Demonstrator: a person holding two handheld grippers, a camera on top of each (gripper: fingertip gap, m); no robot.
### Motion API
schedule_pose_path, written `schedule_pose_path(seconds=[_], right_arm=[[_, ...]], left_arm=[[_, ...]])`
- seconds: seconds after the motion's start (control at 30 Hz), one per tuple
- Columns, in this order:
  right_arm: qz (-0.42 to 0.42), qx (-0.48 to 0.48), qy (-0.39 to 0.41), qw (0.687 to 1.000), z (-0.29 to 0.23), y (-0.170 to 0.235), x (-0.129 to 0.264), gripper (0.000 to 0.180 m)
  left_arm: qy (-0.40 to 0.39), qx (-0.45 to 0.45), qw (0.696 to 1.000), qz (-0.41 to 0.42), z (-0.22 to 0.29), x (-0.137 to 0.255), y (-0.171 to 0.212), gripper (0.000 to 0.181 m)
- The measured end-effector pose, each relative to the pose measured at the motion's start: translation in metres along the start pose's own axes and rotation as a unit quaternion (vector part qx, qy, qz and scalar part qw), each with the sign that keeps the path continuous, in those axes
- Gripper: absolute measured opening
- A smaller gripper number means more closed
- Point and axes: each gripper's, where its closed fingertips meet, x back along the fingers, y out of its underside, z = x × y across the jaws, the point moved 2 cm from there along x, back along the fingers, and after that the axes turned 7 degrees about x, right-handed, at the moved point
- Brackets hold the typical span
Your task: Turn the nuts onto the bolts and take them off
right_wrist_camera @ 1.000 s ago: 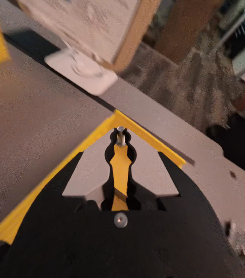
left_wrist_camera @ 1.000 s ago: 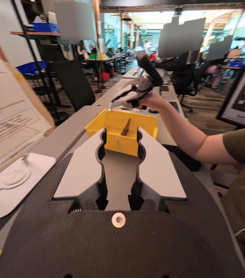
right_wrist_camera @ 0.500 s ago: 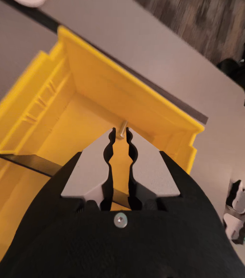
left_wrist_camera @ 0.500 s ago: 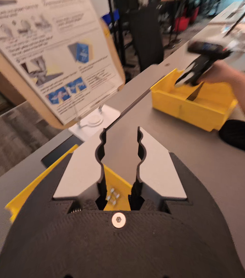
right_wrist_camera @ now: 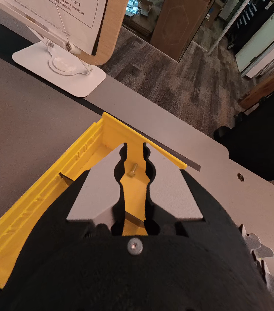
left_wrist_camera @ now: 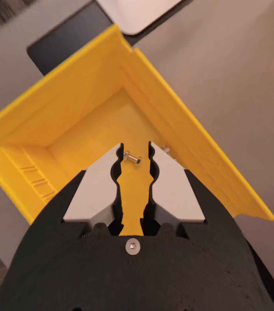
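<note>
Released moments earlier, the small silver bolt (right_wrist_camera: 132, 170) lay in the yellow plastic bin (right_wrist_camera: 89, 139) beneath the right gripper (right_wrist_camera: 133, 145), open and empty, while the left gripper (left_wrist_camera: 134, 144), also open, hovered over a nutted bolt (left_wrist_camera: 132, 158), seemingly to grab it.

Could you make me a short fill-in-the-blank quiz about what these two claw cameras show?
1. The small silver bolt with a nut lies inside a plastic bin coloured ____.
2. The left gripper hovers with its jaws ____.
3. The bare bolt under the right gripper lies ____ by its fingers.
4. The white stand base rests on the grey ____.

Missing words: yellow; open; untouched; table
</note>
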Motion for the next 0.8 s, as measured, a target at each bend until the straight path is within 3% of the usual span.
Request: schedule_pose_path(seconds=[0.4, 0.8], right_arm=[[-0.054, 0.054, -0.013, 0.997, -0.013, 0.016, -0.018, 0.021], [-0.061, 0.058, -0.016, 0.996, -0.013, 0.02, -0.018, 0.022]], left_arm=[[-0.038, 0.159, 0.974, -0.158, -0.01, -0.056, 0.04, 0.02], [-0.068, 0.184, 0.963, -0.184, -0.014, -0.056, 0.049, 0.025]])
